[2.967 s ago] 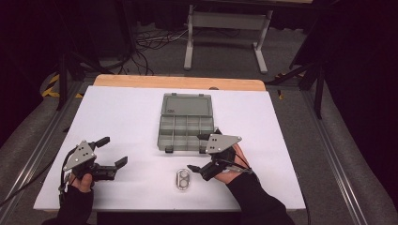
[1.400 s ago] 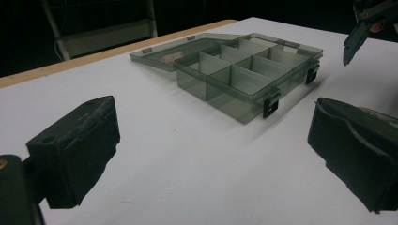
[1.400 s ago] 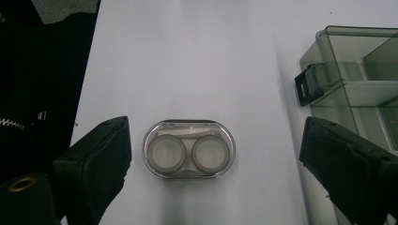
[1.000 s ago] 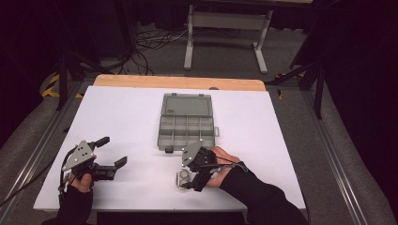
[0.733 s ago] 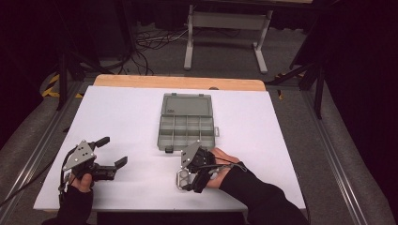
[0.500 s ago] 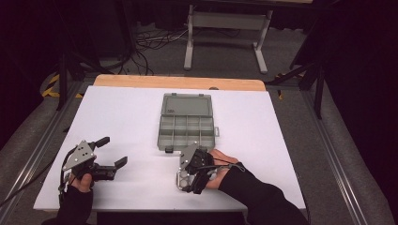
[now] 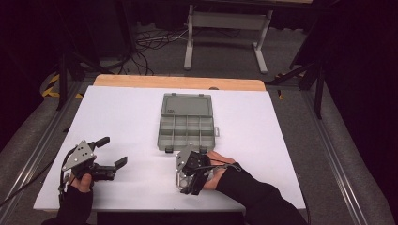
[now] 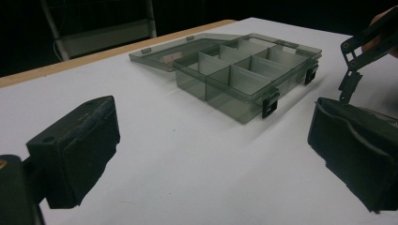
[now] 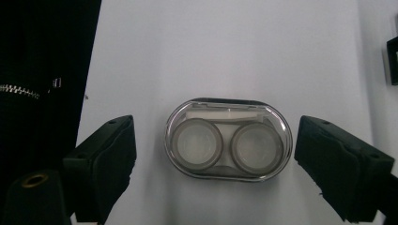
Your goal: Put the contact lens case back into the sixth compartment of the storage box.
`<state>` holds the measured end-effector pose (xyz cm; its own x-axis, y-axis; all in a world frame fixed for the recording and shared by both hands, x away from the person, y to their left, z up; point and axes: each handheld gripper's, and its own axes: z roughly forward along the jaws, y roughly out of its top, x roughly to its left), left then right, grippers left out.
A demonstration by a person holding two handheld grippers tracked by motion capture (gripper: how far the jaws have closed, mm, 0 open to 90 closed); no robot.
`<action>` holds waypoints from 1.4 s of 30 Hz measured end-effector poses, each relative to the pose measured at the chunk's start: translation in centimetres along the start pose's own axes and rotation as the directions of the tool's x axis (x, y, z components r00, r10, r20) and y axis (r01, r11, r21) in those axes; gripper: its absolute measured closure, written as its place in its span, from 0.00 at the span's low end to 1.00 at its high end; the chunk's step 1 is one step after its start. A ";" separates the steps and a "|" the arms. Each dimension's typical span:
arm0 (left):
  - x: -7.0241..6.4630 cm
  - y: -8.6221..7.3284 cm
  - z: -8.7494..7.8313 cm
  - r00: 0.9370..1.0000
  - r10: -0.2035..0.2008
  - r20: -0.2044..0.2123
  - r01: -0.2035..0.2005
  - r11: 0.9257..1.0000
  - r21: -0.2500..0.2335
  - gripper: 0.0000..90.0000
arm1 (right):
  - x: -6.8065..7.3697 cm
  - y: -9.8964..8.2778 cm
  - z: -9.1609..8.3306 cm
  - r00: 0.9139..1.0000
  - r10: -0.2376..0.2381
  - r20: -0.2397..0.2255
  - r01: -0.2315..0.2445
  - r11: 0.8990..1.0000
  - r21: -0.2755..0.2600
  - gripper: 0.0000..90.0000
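Right claw: right gripper (image 9: 216,154) hangs over the contact lens case (image 9: 228,139) at the near middle of the white table (image 7: 281,140); its pads stand apart on either side, not touching, so it is released. The jaws have just been closing, with the case between them.
Case position: the case lies flat on the table, straight below and ahead of the right gripper (image 7: 187,174), partly covered by it in the high view.
Long axis: in the right gripper view the two round wells sit side by side along the line from pad to pad, so the jaws would meet the rounded short ends. Judged from this, the grip spans the case's length, and it needs little further closing.
Nearer hand: the right one, directly above the case; the left is well apart.
Left claw: left gripper (image 7: 110,154) rests at the near left of the table, jaws wide and empty.
Farther off: grey compartment box (image 7: 186,126) sits at the table's middle, beyond the case, lid laid open away from the person, its compartments looking empty.
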<state>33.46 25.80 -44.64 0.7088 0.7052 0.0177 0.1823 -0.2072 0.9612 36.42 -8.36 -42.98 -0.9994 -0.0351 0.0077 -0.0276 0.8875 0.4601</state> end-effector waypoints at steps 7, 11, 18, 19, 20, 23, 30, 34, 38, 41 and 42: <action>0.0 0.0 0.0 1.000 -0.001 0.000 0.001 1.000 -0.001 0.04 | -0.1 0.0 0.6 1.000 0.006 -0.002 -0.006 1.000 0.028 0.18; 0.0 0.0 0.0 1.000 0.000 0.004 0.000 1.000 -0.002 0.04 | -0.1 0.1 0.7 1.000 0.000 0.010 0.000 0.999 0.034 0.22; 0.0 0.0 0.0 1.000 -0.001 0.005 0.001 1.000 -0.006 0.04 | 0.0 0.1 0.7 0.999 -0.007 0.037 0.005 0.999 0.045 0.29; 0.0 0.0 0.0 1.000 -0.001 0.006 0.001 1.000 -0.007 0.04 | 0.0 0.1 0.7 0.999 -0.014 0.040 0.012 0.999 0.043 0.29; 0.0 0.0 0.0 1.000 -0.001 0.006 0.001 1.000 -0.007 0.04 | 0.1 0.1 0.7 0.999 -0.011 0.043 0.009 0.999 0.047 0.29; 0.0 0.0 0.0 1.000 -0.002 0.006 0.002 1.000 -0.007 0.04 | 0.1 0.2 0.7 0.999 -0.020 0.047 0.018 0.999 0.047 0.29; 0.0 0.0 0.0 1.000 -0.001 0.006 0.001 1.000 -0.007 0.04 | 0.2 0.2 0.1 0.998 -0.024 0.058 0.023 0.999 0.029 0.30; 0.0 0.0 0.0 1.000 -0.003 0.006 0.003 1.000 -0.010 0.04 | 0.3 0.3 -0.2 0.997 -0.032 0.071 0.031 0.999 0.018 0.30; 0.0 0.0 0.0 1.000 -0.003 0.006 0.003 1.000 -0.007 0.04 | 0.4 0.3 -0.5 0.996 -0.031 0.080 0.031 0.999 0.007 0.30; 0.0 0.0 0.0 1.000 -0.002 0.007 0.002 1.000 -0.011 0.04 | 0.5 0.3 -1.0 0.995 -0.032 0.098 0.034 0.999 -0.014 0.30; 0.0 0.0 0.0 1.000 -0.002 0.007 0.002 1.000 -0.011 0.04 | 0.5 0.3 -1.1 0.994 -0.031 0.100 0.034 0.999 -0.019 0.30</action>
<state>33.45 25.80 -44.63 0.7129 0.7011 0.0140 0.1762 -0.1984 0.9641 35.90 -8.61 -41.85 -0.9953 -0.0169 -0.0955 -0.0607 0.8767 0.4772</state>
